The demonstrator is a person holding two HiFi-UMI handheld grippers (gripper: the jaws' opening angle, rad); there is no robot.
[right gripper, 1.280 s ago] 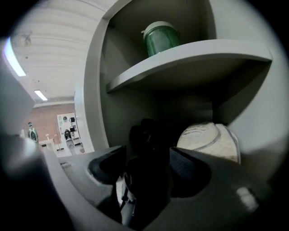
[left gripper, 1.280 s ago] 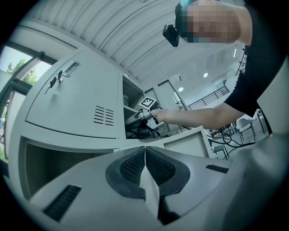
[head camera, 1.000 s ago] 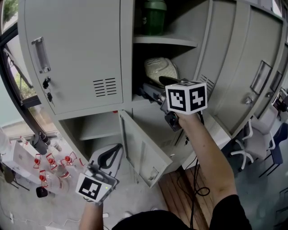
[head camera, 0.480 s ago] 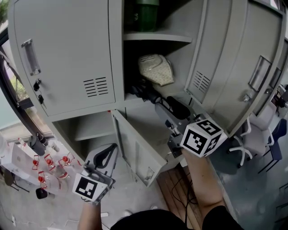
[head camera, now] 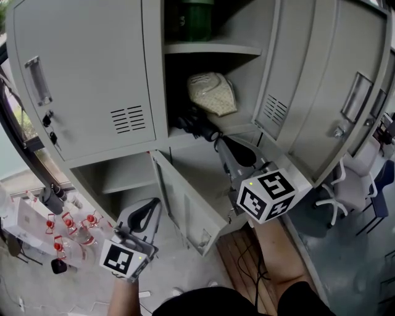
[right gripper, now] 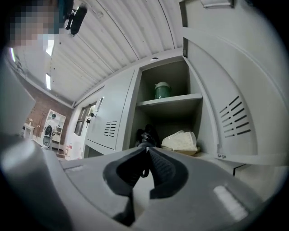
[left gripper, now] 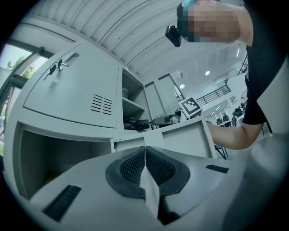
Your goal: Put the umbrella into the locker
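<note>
Umbrella is inside the locker: black, folded, lying on the floor of the open upper compartment, below the shelf with the green container, just beside the beige pouch. Its near end looks close to the front lip, so I'd call the placing done or nearly so. Your right tool is closed, pads together with nothing I can confirm between them, tip just outside the compartment and aimed at the umbrella. A thin dark strand shows by the pads and I can't tell if it's a strap. Your left tool is closed and empty, hanging low by the open lower door. On handling, expect it to be light, with a stiff core and soft, slick fabric folds around it. The pads will likely slide on the cloth, and the bundle may roll on bare metal. If you re-grip, take it across the middle of the bundle, where the folds are thickest, or on the hard handle end. Avoid the strap, since it would swing. To seat it deeper, a closed-tool push on the near end should do. Watch the pouch, because it looks soft and may shift.
</note>
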